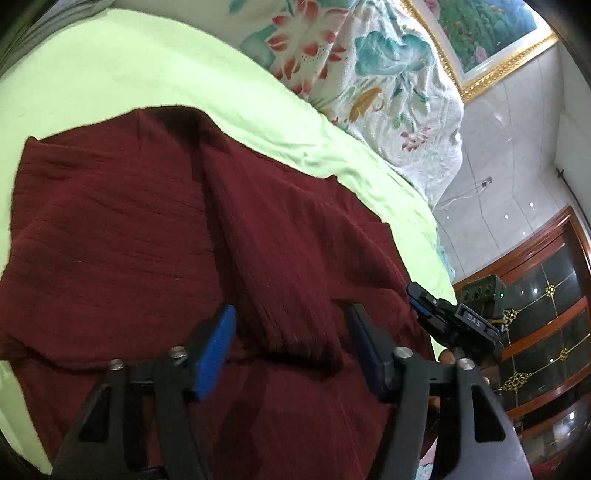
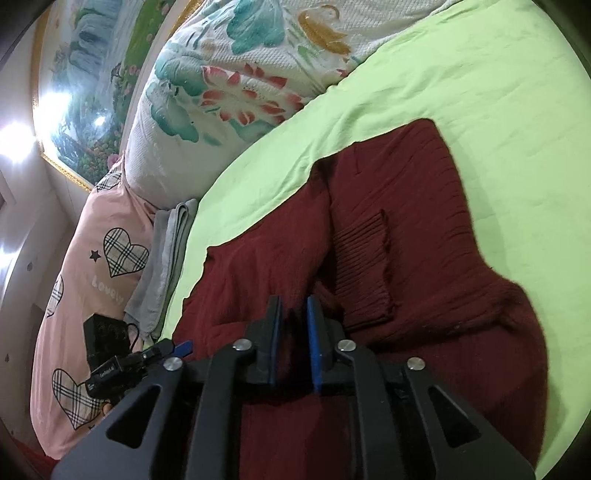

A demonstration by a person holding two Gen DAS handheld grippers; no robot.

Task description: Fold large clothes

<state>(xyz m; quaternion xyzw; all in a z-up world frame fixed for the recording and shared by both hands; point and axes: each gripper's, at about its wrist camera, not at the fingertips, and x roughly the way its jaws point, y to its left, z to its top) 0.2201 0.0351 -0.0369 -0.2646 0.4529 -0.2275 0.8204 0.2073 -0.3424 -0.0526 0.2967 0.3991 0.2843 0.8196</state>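
Note:
A dark red knit sweater (image 1: 122, 221) lies spread on a light green bed sheet (image 1: 110, 74), with a ribbed sleeve cuff (image 1: 295, 325) folded over its body. My left gripper (image 1: 291, 343) is open, its blue pads either side of that cuff just above the fabric. The right gripper shows in the left wrist view (image 1: 417, 299) at the sweater's right edge. In the right wrist view my right gripper (image 2: 295, 339) has a narrow gap between its pads, with sweater (image 2: 424, 258) fabric seen in the gap. The left gripper tip (image 2: 181, 347) shows at lower left.
A floral quilt (image 1: 388, 74) is piled at the bed's far side. A pink heart-print pillow (image 2: 81, 295) and a folded grey cloth (image 2: 162, 258) lie beside the sheet. A framed painting (image 1: 491, 33) hangs on the wall. A wooden cabinet (image 1: 546, 314) stands past the bed.

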